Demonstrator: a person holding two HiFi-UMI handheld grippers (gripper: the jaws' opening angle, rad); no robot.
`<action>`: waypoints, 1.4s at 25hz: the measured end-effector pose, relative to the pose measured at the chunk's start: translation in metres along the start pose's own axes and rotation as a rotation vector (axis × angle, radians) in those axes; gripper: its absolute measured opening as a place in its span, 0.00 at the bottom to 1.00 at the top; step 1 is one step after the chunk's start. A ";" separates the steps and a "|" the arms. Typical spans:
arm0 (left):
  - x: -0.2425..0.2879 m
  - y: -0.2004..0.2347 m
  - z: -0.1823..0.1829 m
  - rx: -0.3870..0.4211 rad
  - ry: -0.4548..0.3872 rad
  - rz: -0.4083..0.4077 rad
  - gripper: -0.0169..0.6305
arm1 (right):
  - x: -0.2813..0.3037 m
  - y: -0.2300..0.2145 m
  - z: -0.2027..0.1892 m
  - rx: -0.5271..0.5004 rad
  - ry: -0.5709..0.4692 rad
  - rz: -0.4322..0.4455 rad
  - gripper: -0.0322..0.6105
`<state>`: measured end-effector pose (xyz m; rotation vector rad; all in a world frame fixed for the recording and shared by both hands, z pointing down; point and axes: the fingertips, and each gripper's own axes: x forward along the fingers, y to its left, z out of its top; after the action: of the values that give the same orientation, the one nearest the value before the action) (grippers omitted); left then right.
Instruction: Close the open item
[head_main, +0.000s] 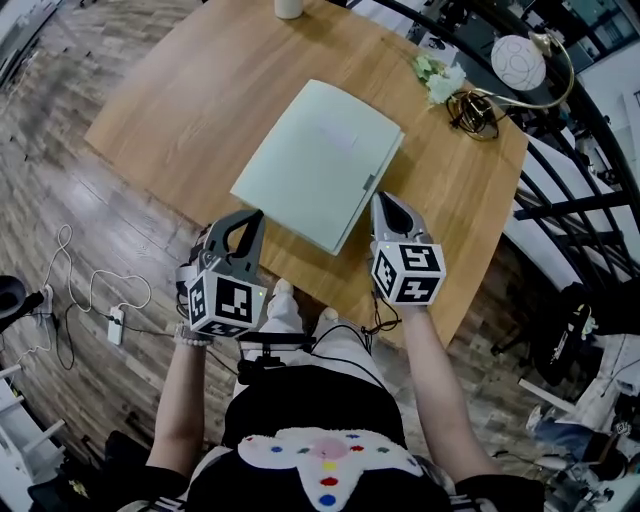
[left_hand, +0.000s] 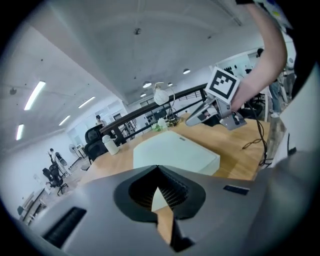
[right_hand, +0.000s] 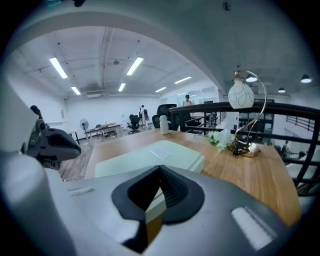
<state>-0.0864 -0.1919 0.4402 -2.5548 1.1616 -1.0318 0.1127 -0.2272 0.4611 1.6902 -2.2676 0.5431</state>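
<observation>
Looking down, head view: folder (head_main: 320, 160) lies flat on the table (head_main: 180, 110) with its cover down. No gap shows along its edges, so it appears already closed.
Folder axis: the long axis runs away from the person and leans right. The thick edge, with a small dark tab, faces right.
Left gripper (head_main: 256, 216): jaws together and empty, just beside the folder's near-left short edge, tips aimed at it.
Right gripper (head_main: 383, 199): jaws together and empty, just beside the folder's right long edge, close to the tab. It is judged the nearer of the two to that edge.
Left gripper view: the jaws meet in a closed tip with nothing between them. The folder (left_hand: 175, 152) lies ahead and slightly right, one corner toward the camera. The right gripper (left_hand: 200, 116) sits past the folder's far edge.
Right gripper view: jaws closed, nothing between them. The folder (right_hand: 150, 157) lies ahead and left, its thick edge just beyond the tips.
Judgement: any last press on the cover would suit the right gripper, moving left over the tab edge.
</observation>
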 end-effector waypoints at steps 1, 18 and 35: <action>-0.003 0.001 0.006 -0.030 -0.020 0.001 0.04 | -0.006 0.004 0.004 -0.025 -0.014 0.006 0.06; -0.071 0.014 0.070 -0.289 -0.192 0.040 0.04 | -0.107 0.042 0.056 -0.151 -0.174 0.071 0.06; -0.097 0.000 0.086 -0.309 -0.234 0.056 0.04 | -0.135 0.051 0.062 -0.196 -0.206 0.079 0.06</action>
<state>-0.0759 -0.1349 0.3246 -2.7571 1.4083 -0.5570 0.1041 -0.1256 0.3414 1.6310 -2.4464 0.1604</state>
